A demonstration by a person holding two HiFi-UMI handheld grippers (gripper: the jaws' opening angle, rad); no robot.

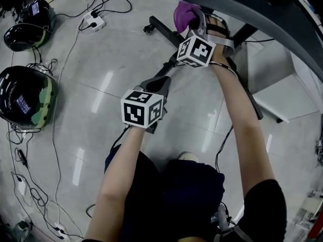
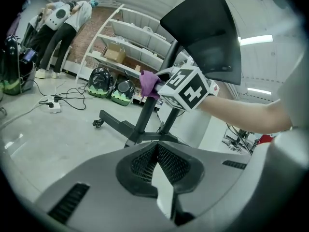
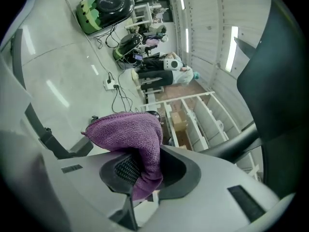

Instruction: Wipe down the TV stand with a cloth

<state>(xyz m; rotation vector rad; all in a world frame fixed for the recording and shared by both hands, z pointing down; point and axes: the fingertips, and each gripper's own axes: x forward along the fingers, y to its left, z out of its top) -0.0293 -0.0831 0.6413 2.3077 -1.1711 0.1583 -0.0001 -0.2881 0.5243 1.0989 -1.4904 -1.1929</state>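
Left claw [image 2: 155, 147], tips pressed together on nothing, hangs low while the right claw [image 3: 145, 175] pinches a purple cloth [image 3: 128, 134], both hiding the TV stand [image 1: 164, 28] post from overhead.

Lighting: bright, even and indoor. White ceiling strip lights [image 2: 256, 40] show overhead in both gripper views.
Glare: pale elongated streaks on the glossy light-grey floor [image 1: 106, 84].
Shadows: soft and faint, with no hard edges.
Exposure: the curved black screen panel [image 2: 207, 33] reads as a near-featureless dark mass.
Distortion: strong fisheye. The white metal shelving [image 2: 140, 37] bows, and the corners of the gripper views are vignetted black.
Focus: the weave of the purple knitted cloth [image 3: 130, 134] is crisp.
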